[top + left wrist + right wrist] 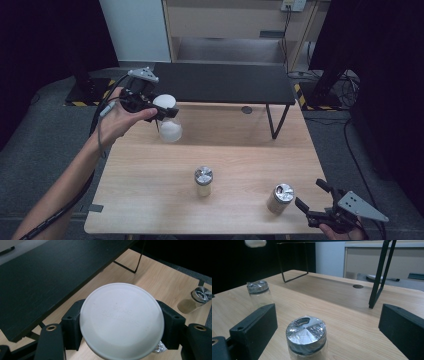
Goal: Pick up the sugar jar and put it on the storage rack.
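High view: the white-lidded jar [168, 120] hangs in the air above the far left part of the wooden table [150, 190], clamped at its lid between the jaws of the left gripper [159, 109], its clear body with white contents hanging below the grip. Left gripper view looks down on the round white lid [122, 320], with a black jaw pressed against it on either side. Near the table's middle stands a small jar with a silver cap [203, 181]; a second silver-capped jar [279, 198] sits toward the near right. Just beside that one rests the right gripper [312, 196], jaws spread wide with nothing between the pads. Right gripper view shows that jar [306, 338] low between the parted jaws, untouched. A black shelf [225, 82] stands over the table's far edge
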